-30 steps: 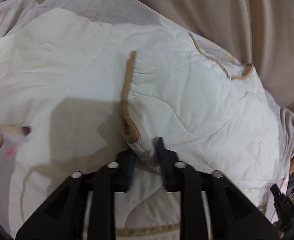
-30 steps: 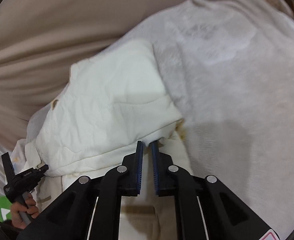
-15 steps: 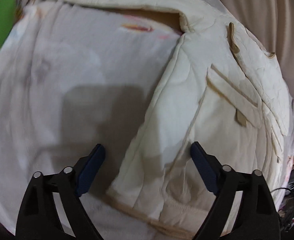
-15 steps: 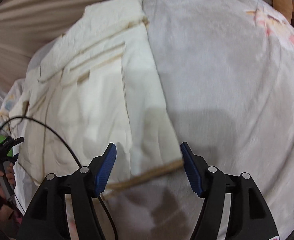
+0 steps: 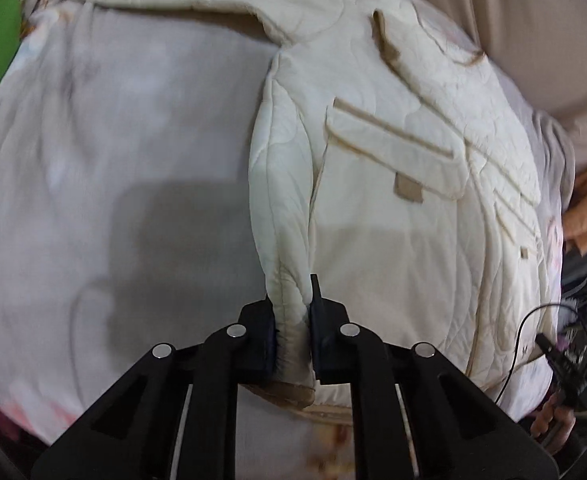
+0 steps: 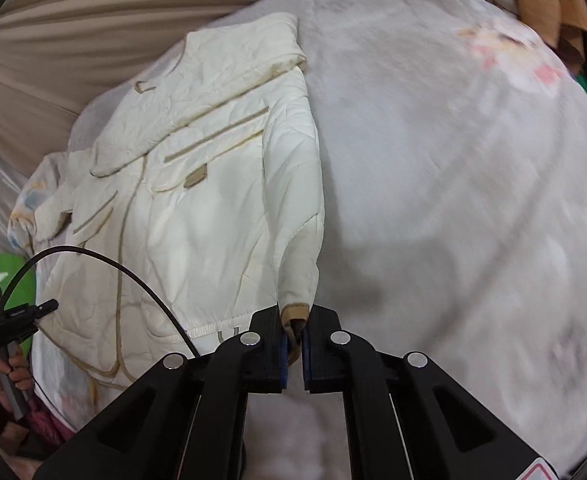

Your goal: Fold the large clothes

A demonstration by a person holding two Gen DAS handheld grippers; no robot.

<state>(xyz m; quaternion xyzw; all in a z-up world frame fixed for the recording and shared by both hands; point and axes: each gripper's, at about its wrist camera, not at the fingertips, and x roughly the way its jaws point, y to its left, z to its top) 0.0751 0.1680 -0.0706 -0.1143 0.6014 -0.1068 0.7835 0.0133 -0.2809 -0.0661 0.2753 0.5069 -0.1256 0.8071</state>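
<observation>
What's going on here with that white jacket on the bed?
A person holding a gripper in each hand is folding a cream quilted jacket spread on a pale blanket. The left gripper has just closed on one sleeve near its cuff, and the right gripper has just closed on the tan cuff of the other sleeve. Both sleeves lie alongside the jacket's body, not yet folded across it.

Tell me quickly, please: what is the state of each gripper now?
Left gripper: just closed, shut on a sleeve of the cream jacket.
Right gripper: just closed, shut on the tan cuff of the other sleeve.
</observation>
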